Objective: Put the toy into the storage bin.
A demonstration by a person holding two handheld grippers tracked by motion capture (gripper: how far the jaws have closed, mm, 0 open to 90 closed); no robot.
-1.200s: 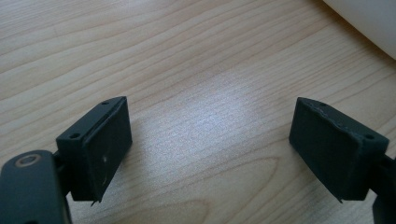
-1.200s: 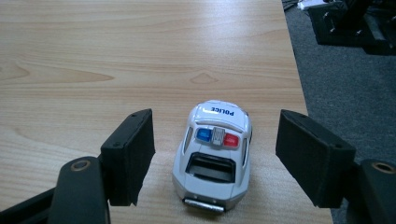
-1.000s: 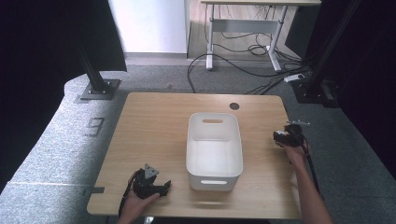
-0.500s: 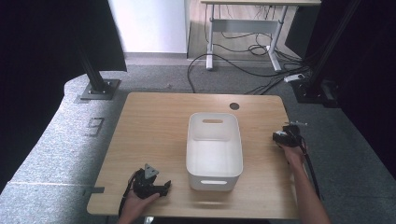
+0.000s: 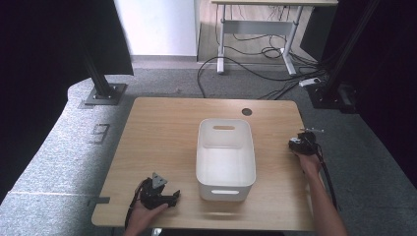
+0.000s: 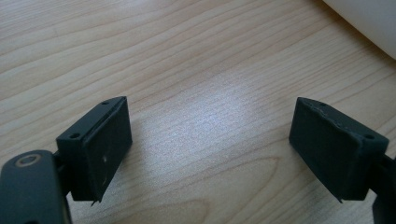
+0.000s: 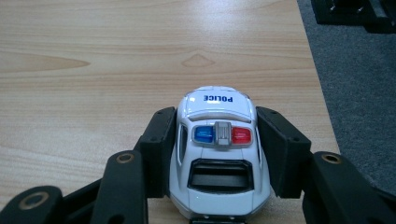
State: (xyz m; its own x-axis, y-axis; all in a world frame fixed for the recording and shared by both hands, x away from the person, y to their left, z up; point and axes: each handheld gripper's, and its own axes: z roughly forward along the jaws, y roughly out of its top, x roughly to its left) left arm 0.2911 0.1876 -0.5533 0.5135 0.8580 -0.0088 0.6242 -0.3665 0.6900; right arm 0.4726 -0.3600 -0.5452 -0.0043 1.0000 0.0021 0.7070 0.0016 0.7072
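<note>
Two tongs flank a white bin (image 5: 225,158): left tongs (image 6: 210,149) released, right tongs (image 7: 217,149) grasping a toy police car (image 7: 218,154).

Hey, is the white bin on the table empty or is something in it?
Empty. In the high view the white bin shows only its bare white floor. The toy police car sits between the right gripper's jaws, outside it.

The toy police car (image 7: 217,154) is cut off by the bottom edge.
</note>
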